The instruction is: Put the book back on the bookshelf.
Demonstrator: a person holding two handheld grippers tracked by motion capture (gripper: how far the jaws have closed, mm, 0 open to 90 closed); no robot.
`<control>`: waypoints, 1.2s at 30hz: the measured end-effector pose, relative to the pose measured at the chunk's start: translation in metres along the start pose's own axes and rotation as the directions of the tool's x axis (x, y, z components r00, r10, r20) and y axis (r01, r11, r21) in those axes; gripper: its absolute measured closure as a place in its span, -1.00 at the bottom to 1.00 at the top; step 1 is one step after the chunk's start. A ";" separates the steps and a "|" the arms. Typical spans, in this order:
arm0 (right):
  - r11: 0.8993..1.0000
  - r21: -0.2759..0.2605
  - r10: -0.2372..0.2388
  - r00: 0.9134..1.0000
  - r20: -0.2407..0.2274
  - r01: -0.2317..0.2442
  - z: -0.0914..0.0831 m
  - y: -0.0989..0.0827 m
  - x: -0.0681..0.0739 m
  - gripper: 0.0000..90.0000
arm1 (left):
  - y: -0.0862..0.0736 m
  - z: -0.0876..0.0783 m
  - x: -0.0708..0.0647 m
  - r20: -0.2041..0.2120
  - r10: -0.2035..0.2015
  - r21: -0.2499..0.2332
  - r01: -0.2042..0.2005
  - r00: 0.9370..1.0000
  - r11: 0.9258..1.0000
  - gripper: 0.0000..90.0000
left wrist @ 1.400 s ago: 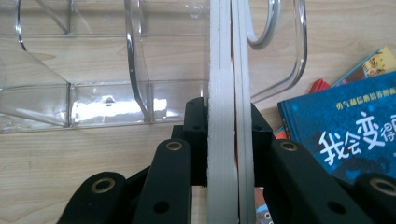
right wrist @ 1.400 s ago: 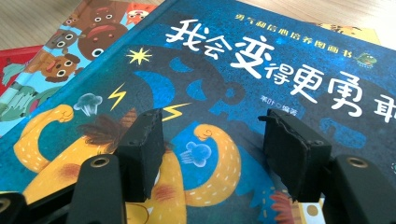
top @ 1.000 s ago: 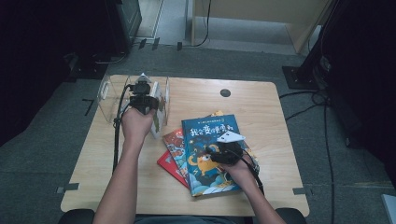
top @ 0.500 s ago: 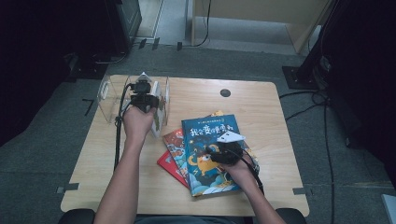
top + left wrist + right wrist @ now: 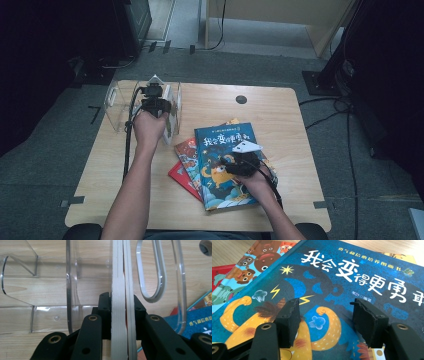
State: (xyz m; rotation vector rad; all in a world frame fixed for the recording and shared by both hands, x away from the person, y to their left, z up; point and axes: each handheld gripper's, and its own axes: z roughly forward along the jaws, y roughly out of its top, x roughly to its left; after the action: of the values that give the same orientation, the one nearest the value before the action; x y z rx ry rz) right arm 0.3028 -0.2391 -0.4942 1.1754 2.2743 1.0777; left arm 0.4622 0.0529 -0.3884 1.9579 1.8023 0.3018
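At a pale wooden table (image 5: 280, 107), my left gripper (image 5: 121, 312) clamps the page edges of two thin white-edged books (image 5: 123, 277), its jaws pressed on either side of them as they stand upright in a clear acrylic book rack (image 5: 116, 100) at the table's far left corner. In the left gripper view the books sit between a transparent divider (image 5: 71, 285) on one side and the rack's end panel with an oval handle cut-out (image 5: 160, 272) on the other. From the high view, my left hand (image 5: 149, 125) holds the gripper level with the rack's right end. My right gripper (image 5: 325, 320) rests over the cover of a dark blue picture book with white Chinese lettering and a yellow cartoon creature (image 5: 342, 285), its jaws spread wide with nothing between the pads; whether the tips touch the cover I cannot tell. That blue book lies flat on top of a fanned pile near the table's middle, overlapping a light blue picture book with brown cartoon animals (image 5: 249, 270) and a red book (image 5: 181, 176) beneath, with a yellow-edged book (image 5: 402, 257) peeking out on the far side.
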 end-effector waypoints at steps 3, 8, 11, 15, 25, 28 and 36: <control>1.000 0.000 0.000 1.000 0.000 0.000 0.000 0.000 0.000 -0.14 | 0.000 0.002 -0.001 -0.007 0.008 0.007 -0.008 1.000 1.000 0.68; 1.000 0.000 0.000 1.000 0.000 0.000 0.000 0.000 0.000 -0.14 | 0.000 -0.001 -0.002 -0.008 0.008 0.001 -0.008 1.000 1.000 0.67; 1.000 0.000 -0.001 1.000 0.000 0.001 0.000 0.000 0.000 -0.14 | 0.000 -0.003 -0.002 -0.010 0.012 0.000 -0.012 1.000 1.000 0.66; 1.000 0.000 0.000 1.000 0.000 0.000 0.000 0.000 0.000 -0.14 | 0.002 -0.009 -0.002 0.010 0.016 -0.005 -0.016 1.000 1.000 0.59; 1.000 -0.001 0.000 1.000 0.000 0.000 0.000 0.000 0.000 -0.14 | 0.005 -0.016 0.005 0.046 -0.007 0.005 0.006 0.999 1.000 0.57; 1.000 -0.001 0.000 1.000 0.000 0.000 0.000 0.000 0.000 -0.14 | 0.005 -0.018 0.007 0.065 -0.019 0.008 0.018 0.998 1.000 0.57; 1.000 -0.001 0.000 1.000 -0.001 0.000 0.000 0.000 0.000 -0.14 | 0.007 -0.027 0.007 0.086 -0.019 -0.004 0.019 0.996 1.000 0.57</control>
State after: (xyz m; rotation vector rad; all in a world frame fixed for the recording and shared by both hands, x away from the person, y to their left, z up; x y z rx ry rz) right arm 0.3028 -0.2392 -0.4943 1.1748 2.2742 1.0787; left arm 0.4570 0.0642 -0.3630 1.9192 1.7633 0.2127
